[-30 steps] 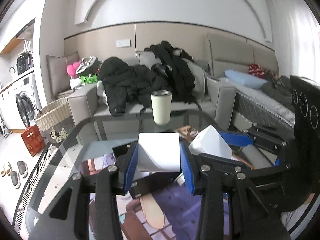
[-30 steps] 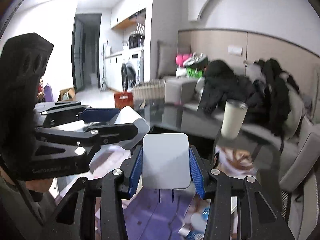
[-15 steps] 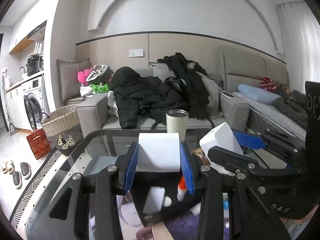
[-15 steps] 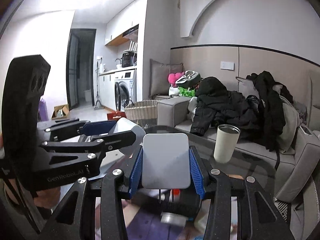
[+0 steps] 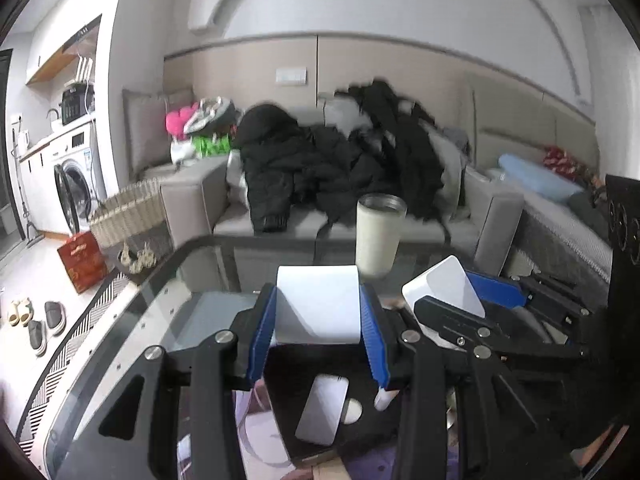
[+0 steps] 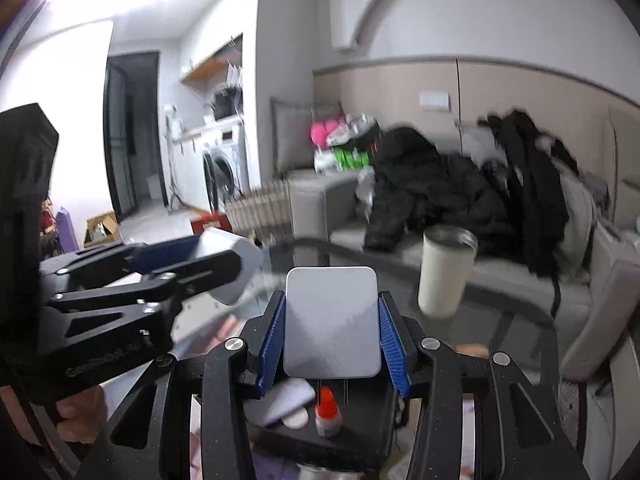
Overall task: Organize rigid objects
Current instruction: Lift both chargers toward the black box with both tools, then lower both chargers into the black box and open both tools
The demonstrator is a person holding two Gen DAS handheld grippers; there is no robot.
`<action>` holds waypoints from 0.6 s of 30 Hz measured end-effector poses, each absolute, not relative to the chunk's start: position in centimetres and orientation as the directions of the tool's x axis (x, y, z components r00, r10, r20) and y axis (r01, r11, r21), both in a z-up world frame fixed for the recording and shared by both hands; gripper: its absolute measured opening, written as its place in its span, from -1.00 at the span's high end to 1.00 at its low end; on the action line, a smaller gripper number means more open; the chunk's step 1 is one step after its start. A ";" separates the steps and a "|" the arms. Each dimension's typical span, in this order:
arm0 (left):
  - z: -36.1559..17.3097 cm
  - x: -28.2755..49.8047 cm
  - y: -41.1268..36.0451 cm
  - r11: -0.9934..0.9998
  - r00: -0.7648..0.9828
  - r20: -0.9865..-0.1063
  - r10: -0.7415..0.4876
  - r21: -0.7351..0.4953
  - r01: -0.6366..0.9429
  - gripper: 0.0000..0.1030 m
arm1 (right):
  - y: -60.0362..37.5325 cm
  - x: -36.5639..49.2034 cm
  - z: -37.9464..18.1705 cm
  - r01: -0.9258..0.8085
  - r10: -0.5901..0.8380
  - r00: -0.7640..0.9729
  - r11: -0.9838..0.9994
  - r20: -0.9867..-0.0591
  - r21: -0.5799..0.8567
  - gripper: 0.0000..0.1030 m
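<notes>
Left gripper (image 5: pixel 318 312) clamps a white block (image 5: pixel 318 304); right gripper (image 6: pixel 331 324) clamps a grey plate (image 6: pixel 331 322). Both hang above the black tray (image 5: pixel 360 432) on the glass table (image 5: pixel 168 320). Only the right view shows the red-capped bottle (image 6: pixel 328 410) in the tray.

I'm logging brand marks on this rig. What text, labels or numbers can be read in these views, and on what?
"GenRobot.AI", roughly: embossed on the side of the left gripper in the right wrist view; blurred, so uncertain.
Gold print on the red box by the basket: too small to read.
Sticker on the washing machine: too blurred to read.
White blocks held in both grippers, and the cup: no text shows.
</notes>
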State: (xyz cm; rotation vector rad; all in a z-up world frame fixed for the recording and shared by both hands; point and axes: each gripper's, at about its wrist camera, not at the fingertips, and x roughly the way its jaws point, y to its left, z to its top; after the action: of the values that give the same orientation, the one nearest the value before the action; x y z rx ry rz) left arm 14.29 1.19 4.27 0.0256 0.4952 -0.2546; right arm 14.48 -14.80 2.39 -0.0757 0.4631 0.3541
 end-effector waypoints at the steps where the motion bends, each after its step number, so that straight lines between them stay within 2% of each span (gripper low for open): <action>1: 3.6 14.8 1.0 0.970 0.835 -0.503 -0.225 -0.032 0.242 0.23 | -14.8 15.1 1.8 -0.347 0.309 0.821 0.938 -0.481 0.010 0.13; 6: 1.3 16.6 0.7 0.969 0.772 -0.593 -0.229 -0.065 0.237 0.23 | -15.4 17.6 -1.3 -0.298 0.255 0.762 0.954 -0.596 0.028 0.13; 13: 0.4 16.9 -0.2 0.970 0.753 -0.623 -0.211 -0.038 0.240 0.23 | -15.5 18.4 -2.9 -0.289 0.234 0.738 0.957 -0.633 0.017 0.13; 18: -1.3 17.9 0.0 0.970 0.690 -0.691 -0.215 -0.065 0.236 0.23 | -14.9 18.9 -4.5 -0.306 0.265 0.687 0.950 -0.677 0.061 0.13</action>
State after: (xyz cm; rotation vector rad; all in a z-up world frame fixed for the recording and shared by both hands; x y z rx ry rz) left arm 17.89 -0.02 -1.28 0.0293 0.7690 -0.2518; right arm 18.86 -14.86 -4.50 -0.0588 0.7482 0.3200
